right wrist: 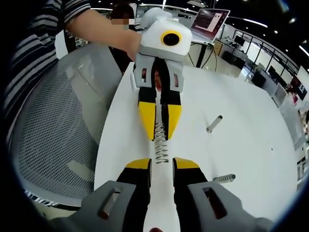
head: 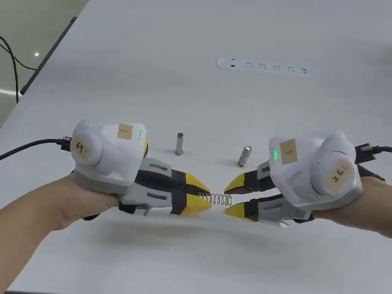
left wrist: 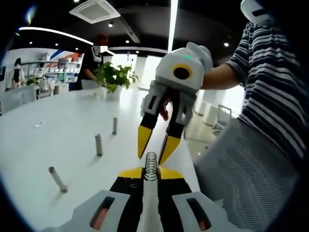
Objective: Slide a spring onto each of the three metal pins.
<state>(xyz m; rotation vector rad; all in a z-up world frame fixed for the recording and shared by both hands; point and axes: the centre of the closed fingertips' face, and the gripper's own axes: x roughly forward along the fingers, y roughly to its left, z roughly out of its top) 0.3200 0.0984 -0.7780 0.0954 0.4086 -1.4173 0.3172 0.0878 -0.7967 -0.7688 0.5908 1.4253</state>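
A small steel spring hangs level between the two grippers, above the white table. My left gripper is shut on one end of it; in the left gripper view the spring stands up from the closed yellow tips. My right gripper is open, its jaws on either side of the spring's free end. Behind them stand a bare metal pin and a pin wearing a spring. Another bare pin is seen in the left gripper view.
A white power strip lies at the far side of the table. A black cable runs off to the left. The table's left edge borders the floor. A mesh chair sits by the near edge.
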